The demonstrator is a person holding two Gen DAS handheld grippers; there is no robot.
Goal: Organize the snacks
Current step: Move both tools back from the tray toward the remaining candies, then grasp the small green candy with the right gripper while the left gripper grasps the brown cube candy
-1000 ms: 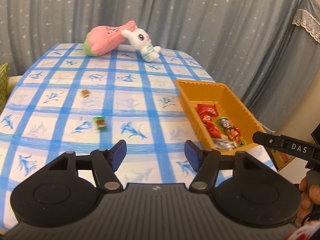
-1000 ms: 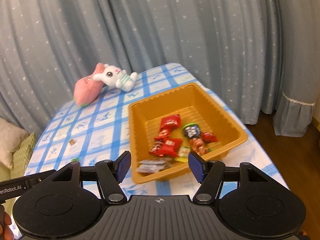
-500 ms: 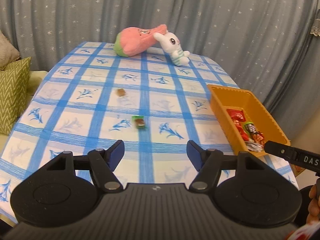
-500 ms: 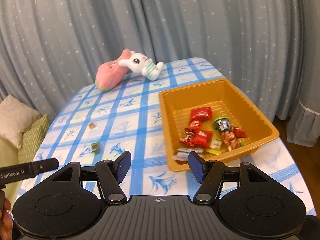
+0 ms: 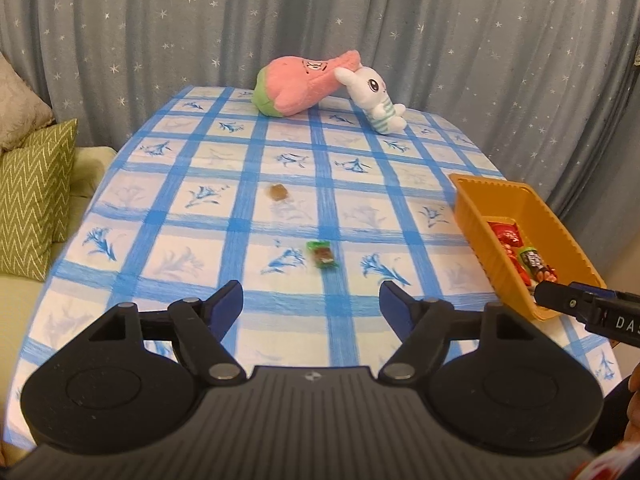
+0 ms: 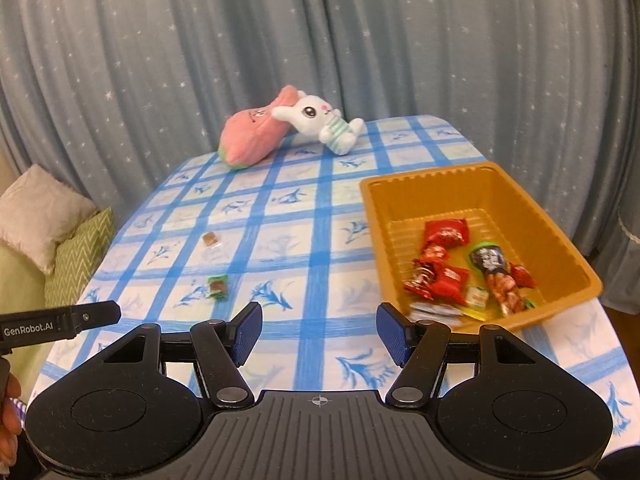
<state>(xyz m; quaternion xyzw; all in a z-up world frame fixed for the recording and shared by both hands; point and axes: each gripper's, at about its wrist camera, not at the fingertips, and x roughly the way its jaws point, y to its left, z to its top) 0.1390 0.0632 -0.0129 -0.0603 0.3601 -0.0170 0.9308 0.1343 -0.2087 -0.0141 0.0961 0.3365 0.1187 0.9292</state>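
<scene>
Small green-wrapped snack (image 5: 322,255) lying flat on the surface (image 5: 280,160), just ahead of the left gripper (image 5: 311,305) and roughly centred between its fingers. Likely very light, thin and crinkly: a foil or plastic wrapper around a small soft piece, slippery and prone to skating away if nudged from one side. Best taken across the short width, fingertips straddling the middle, pads coming down close to the cloth so as to catch the flat packet rather than ride over it. Crimped ends too flimsy to trust.

Further back, well apart, a smaller brown sweet (image 5: 277,192), clear-wrapped as far as can be told; same light, slippery handling, even less to pinch.

Left gripper empty, jaws opening, nothing between them. Right gripper (image 6: 319,332) also released, jaws apart and empty, hovering near the front corner of the orange tray (image 6: 548,220).

Tray at the right edge of the surface, already holding a loose pile of wrapped snacks, mostly red packets (image 6: 445,234). Plenty of bare floor left inside for two more.

At the far end, a pink plush toy (image 5: 298,86) and a white plush rabbit (image 5: 370,98) touching each other, clear of the work.
</scene>
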